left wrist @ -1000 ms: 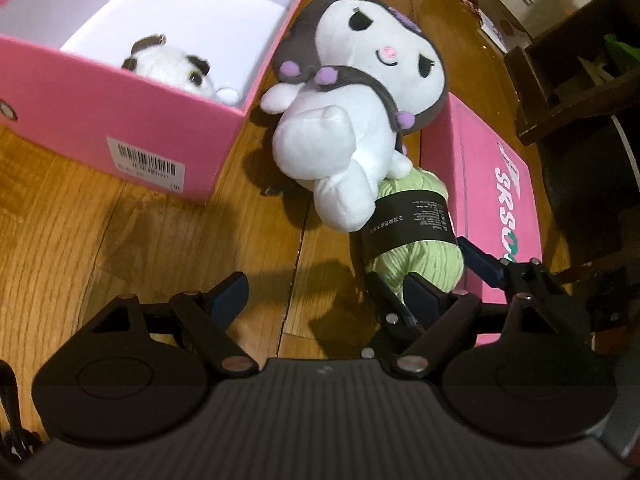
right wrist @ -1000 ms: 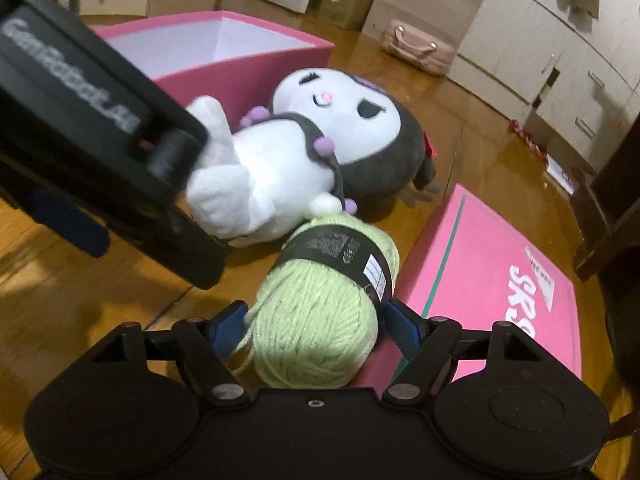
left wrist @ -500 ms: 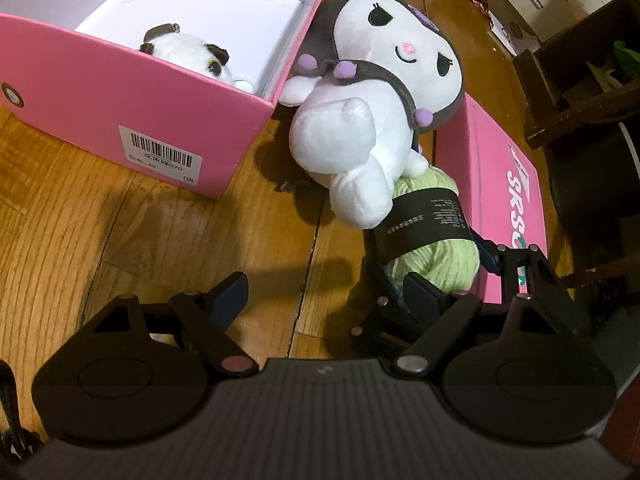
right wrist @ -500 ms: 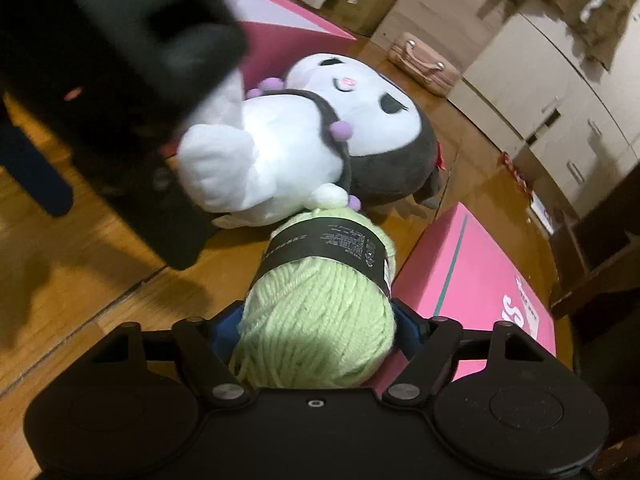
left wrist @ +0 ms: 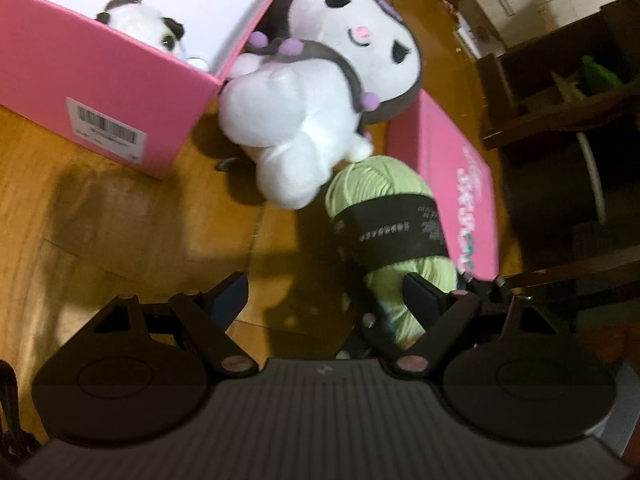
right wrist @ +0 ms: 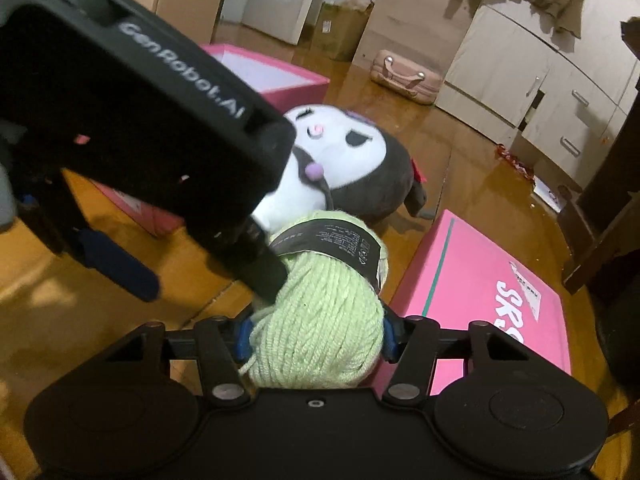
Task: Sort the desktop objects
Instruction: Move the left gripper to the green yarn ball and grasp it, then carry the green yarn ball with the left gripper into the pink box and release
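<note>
A light green yarn ball (right wrist: 328, 292) with a black paper band sits between the blue pads of my right gripper (right wrist: 317, 340), whose jaws are closing and pressing its sides. In the left wrist view the yarn ball (left wrist: 384, 184) lies beside the pink lid (left wrist: 460, 168), touching the foot of a white and dark grey plush doll (left wrist: 304, 120). My left gripper (left wrist: 324, 286) hangs open over the wooden floor with nothing between its fingers. Its black body (right wrist: 160, 100) fills the upper left of the right wrist view.
An open pink box (left wrist: 100, 80) with a small white plush (left wrist: 152, 26) inside stands left of the doll. Dark wooden furniture (left wrist: 560, 120) is at the right. Cardboard boxes (right wrist: 344, 28), a pink bag (right wrist: 404, 76) and white cabinets (right wrist: 520, 80) line the far side.
My right gripper moved forward around the yarn ball and its jaws narrowed onto it. The left gripper turned slightly, so the box and doll shifted in its view.
</note>
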`<state>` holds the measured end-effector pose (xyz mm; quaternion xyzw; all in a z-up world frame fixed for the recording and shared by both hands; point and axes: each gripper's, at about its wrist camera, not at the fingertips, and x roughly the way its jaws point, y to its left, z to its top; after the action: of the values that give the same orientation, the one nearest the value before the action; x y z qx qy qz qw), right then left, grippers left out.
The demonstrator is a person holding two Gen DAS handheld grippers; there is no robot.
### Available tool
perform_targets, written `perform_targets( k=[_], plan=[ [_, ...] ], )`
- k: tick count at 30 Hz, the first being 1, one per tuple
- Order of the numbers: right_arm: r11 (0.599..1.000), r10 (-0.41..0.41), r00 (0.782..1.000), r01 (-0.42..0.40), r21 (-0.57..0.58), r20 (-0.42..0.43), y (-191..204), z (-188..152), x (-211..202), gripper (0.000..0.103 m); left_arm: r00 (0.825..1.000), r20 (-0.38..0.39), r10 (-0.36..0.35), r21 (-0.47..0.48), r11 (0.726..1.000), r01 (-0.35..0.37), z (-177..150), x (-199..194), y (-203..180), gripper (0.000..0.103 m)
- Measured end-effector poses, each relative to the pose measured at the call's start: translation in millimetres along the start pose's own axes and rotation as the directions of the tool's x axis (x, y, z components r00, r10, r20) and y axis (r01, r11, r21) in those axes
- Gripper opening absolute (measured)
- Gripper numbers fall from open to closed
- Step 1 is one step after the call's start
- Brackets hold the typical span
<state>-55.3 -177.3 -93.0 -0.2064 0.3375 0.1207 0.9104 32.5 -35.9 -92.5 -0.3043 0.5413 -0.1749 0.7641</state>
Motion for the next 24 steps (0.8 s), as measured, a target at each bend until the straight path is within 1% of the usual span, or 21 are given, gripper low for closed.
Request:
perform_targets(
  k=[3,6,7,10,12,13,15,18,19,20,22,24],
  plan=[
    [0.998,0.013,1.000,-0.014,0.054,0.026,-7.4,-0.5,-11.5,0.062,0.999,-0.002,-0.051,0.004,0.999,0.051,0.9,-4.1,-4.8,0.084],
    [0.987,0.051,0.997,-0.059,0.147,0.055,-24.1,-5.7,-24.0,0.062,0.994,-0.021,-0.112,0.029,0.993,0.112,-0.3,-5.7,-11.9,0.084],
    [0.982,0.060,0.996,-0.071,0.173,0.065,-28.8,-9.0,-27.4,0.062,0.993,-0.022,-0.120,0.035,0.992,0.120,-1.9,-5.4,-14.2,0.084],
    [0.976,0.078,0.995,-0.087,0.198,0.055,-36.1,-14.9,-24.8,0.062,0.989,-0.024,-0.145,0.039,0.989,0.146,-6.0,-4.8,-20.0,0.084],
    [0.972,0.086,0.995,-0.093,0.217,0.043,-40.0,-16.3,-20.0,0.062,0.982,-0.023,-0.189,0.013,0.982,0.190,-4.9,-6.6,-21.5,0.084],
    [0.967,0.101,0.994,-0.110,0.231,0.049,-40.5,-16.1,-19.6,0.062,0.978,-0.016,-0.210,0.004,0.978,0.210,-3.4,-8.5,-22.0,0.084],
    [0.956,0.137,0.988,-0.150,0.251,0.068,-39.4,-14.7,-21.5,0.062,0.977,0.003,-0.212,-0.002,0.977,0.212,-0.9,-12.5,-23.0,0.084],
    [0.942,0.205,0.972,-0.228,0.245,0.118,-36.2,-5.1,-28.3,0.062,0.983,0.011,-0.186,0.003,0.983,0.186,3.1,-16.1,-21.4,0.084],
    [0.942,0.218,0.968,-0.243,0.234,0.128,-33.0,-1.3,-30.9,0.062,0.984,0.011,-0.175,0.005,0.985,0.175,4.5,-17.2,-20.4,0.084],
    [0.941,0.229,0.964,-0.255,0.221,0.136,-29.7,2.6,-33.3,0.062,0.984,0.012,-0.180,0.008,0.984,0.180,6.5,-20.1,-19.0,0.084],
    [0.946,0.242,0.961,-0.264,0.190,0.133,-23.6,12.5,-34.6,0.062,0.984,0.020,-0.179,0.019,0.984,0.179,10.0,-28.8,-17.3,0.081],
    [0.946,0.257,0.958,-0.277,0.168,0.130,-18.5,23.4,-35.4,0.062,0.984,0.035,-0.176,0.031,0.984,0.175,13.6,-39.5,-14.2,0.080]
  ],
)
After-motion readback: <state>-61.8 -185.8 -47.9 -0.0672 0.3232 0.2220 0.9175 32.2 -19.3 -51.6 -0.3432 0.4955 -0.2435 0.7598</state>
